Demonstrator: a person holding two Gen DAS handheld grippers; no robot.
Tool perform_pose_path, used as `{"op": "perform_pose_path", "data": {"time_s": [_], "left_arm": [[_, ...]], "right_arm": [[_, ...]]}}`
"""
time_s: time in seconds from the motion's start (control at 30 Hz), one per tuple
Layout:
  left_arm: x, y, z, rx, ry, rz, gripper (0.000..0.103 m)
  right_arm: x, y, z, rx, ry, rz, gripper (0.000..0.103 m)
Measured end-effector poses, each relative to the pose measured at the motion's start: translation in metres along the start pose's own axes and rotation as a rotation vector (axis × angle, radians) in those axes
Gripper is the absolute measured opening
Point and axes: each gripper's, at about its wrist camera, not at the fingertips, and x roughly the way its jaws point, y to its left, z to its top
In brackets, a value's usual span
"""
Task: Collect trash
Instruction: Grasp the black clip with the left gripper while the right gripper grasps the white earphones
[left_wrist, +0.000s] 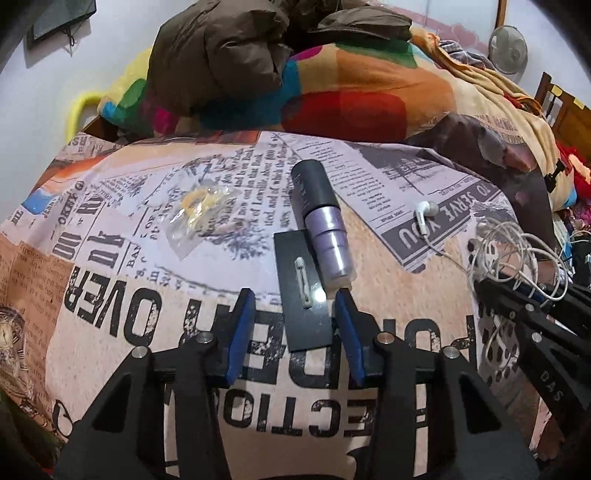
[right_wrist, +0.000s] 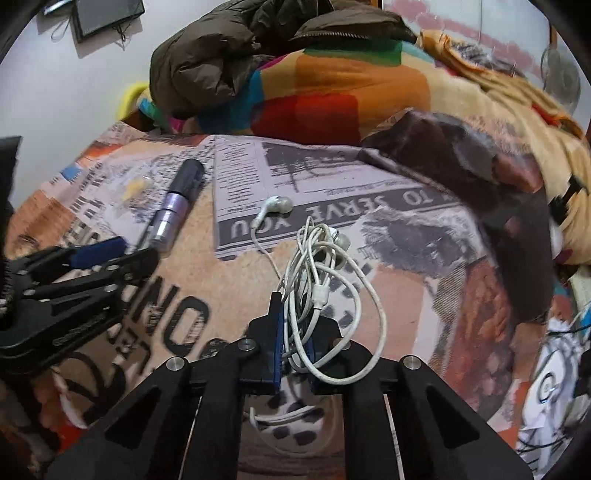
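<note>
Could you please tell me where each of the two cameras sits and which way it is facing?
Left wrist: sits on the left gripper, looking down along its blue-padded fingers at a black card and purple tube on the newspaper-print bedsheet; right gripper at the right edge.
Right wrist: sits on the right gripper, shut on tangled white earphones; left gripper at the left edge.
Shared: sheet, tube, earphones, brown jacket.

Newspaper-print bedsheet (left_wrist: 110, 295): lay spread beneath the left gripper (left_wrist: 293, 297). Multicoloured blanket (left_wrist: 351, 92): was heaped well ahead of it. Brown padded jacket (left_wrist: 221, 55): sat atop the blanket, ahead and slightly left. Fan (left_wrist: 508, 46): stood far ahead to the right. Dark framed panel (left_wrist: 62, 18): hung on the wall, far ahead-left.
</note>
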Motion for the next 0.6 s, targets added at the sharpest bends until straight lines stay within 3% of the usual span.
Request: {"op": "perform_pose_path", "data": {"time_s": [0.1,0.13,0.37,0.6], "left_arm": [[0.002,0.001,0.005,-0.011,0.010,-0.001,0.025],[0.003,0.002,0.007,-0.016,0.016,0.001,0.023],[-0.005,0.009,0.002,-0.054,0.056,-0.025,0.023],[-0.042,0.023,-0.006,-0.091,0.029,-0.036,0.023]], "right_arm": [[-0.005,0.001,-0.001,0.010,-0.004,0.018,0.007],[-0.008,0.001,0.000,0.011,-0.008,0.021,0.007],[-0.037,0.003,0.006,0.015,-0.050,0.058,0.007],[-0.072,0.009,0.018,0.020,-0.108,0.082,0.007]]}}
